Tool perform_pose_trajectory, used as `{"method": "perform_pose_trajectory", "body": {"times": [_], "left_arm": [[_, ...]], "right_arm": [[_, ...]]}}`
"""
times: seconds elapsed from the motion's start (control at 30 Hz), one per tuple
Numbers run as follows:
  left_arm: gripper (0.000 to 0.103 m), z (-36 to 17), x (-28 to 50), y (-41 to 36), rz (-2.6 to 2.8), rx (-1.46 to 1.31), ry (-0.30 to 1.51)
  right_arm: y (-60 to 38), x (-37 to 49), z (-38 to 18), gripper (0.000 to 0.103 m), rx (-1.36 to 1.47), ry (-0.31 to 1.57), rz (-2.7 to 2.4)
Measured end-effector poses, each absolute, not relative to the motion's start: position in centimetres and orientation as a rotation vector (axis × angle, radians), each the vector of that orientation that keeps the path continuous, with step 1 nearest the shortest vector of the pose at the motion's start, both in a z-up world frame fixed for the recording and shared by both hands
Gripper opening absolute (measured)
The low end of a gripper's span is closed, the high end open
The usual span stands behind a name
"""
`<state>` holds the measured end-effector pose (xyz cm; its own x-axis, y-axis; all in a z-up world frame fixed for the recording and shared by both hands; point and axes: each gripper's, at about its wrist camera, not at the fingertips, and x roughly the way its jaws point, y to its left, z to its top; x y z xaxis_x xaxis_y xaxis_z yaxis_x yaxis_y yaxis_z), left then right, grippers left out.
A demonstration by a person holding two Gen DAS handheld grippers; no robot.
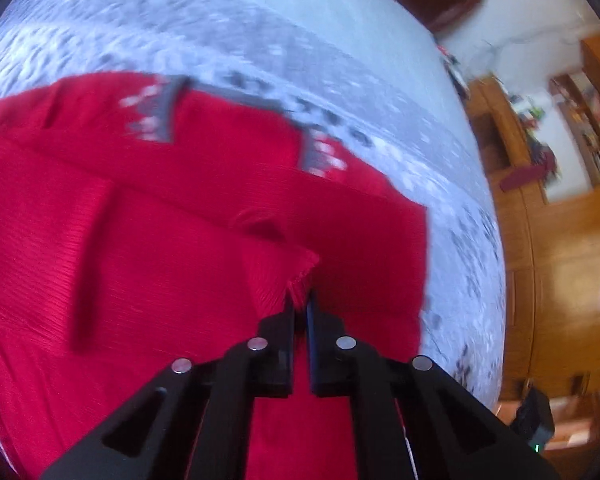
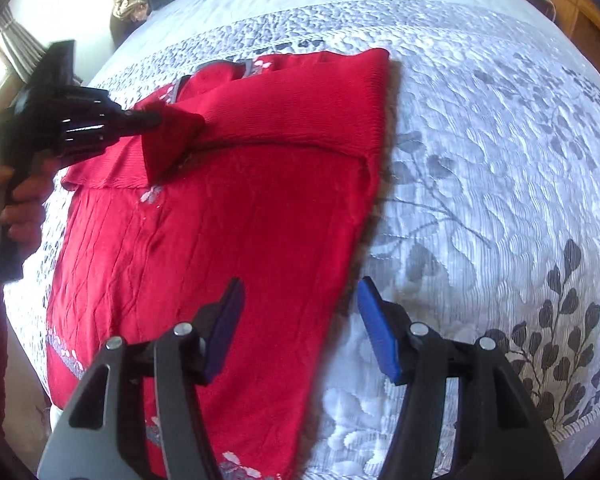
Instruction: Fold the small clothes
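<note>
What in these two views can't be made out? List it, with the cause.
- Left wrist view: the red sweater's white and grey trim is motion-blurred; the left gripper covers the pinched cuff.
- Right wrist view: the right gripper and the frame's bottom edge hide the sweater's hem.
- Both views: the bedspread is cut off at the edges.

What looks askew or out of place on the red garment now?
Nothing looks damaged. The red garment lies mostly flat on the bedspread, but one corner is pinched up by the left gripper, so the fold is unfinished.
</note>
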<state>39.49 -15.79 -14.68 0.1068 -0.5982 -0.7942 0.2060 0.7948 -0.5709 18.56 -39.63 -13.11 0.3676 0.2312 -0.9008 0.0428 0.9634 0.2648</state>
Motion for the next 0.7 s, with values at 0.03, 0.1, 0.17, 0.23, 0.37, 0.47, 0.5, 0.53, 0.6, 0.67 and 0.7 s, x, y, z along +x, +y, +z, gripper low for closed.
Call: {"method": "perform_pose_trajectory", "body": {"times": [0.03,0.1,0.17,0.23,0.37,0.47,0.5,0.53,0.6,0.67,0.7], "left_arm": [[0.005,-14.0,38.5,-17.2,-0.671,-0.322,1.337],[0.015,-13.2,36.8,-19.4,-0.769,-0.268,1.348],[0.017,-12.5,35.9,-20.2,-0.864,-0.301,1.36],[0.036,-11.6,35.4,-19.4,-0.882,-0.313,1.355],[0.046,-10.0,35.7,-15.4,-0.776,-0.264,1.278],[0.046,-10.1,36.9,-10.8,-0.561,-0.189,1.273],[0.046,-10.3,37.4,-9.3,-0.485,-0.151,1.271],[0.046,-10.6,37.7,-8.3,-0.437,-0.129,1.275],[0.046,-11.6,38.3,-6.0,-0.363,-0.112,1.306],[0.046,-12.5,38.7,-4.1,-0.322,-0.121,1.315],[0.046,-13.1,38.9,-3.2,-0.288,-0.106,1.316]], "right_arm": [[-39.8,18.6,-13.2,0.059,0.267,1.194,0.119],[-40.0,18.6,-13.3,0.059,0.278,1.196,0.112],[-40.0,18.7,-13.1,0.059,0.282,1.195,0.117],[-39.8,18.9,-12.8,0.061,0.273,1.191,0.122],[-39.0,20.2,-11.8,0.061,0.263,1.187,0.155],[-37.6,22.6,-11.4,0.061,0.255,1.22,0.185],[-37.0,23.4,-11.6,0.061,0.243,1.237,0.179],[-36.4,24.1,-11.8,0.061,0.234,1.257,0.169],[-35.5,25.5,-12.2,0.061,0.245,1.287,0.17],[-34.5,26.7,-12.6,0.059,0.278,1.313,0.195],[-34.0,27.7,-13.2,0.059,0.306,1.339,0.197]]}}
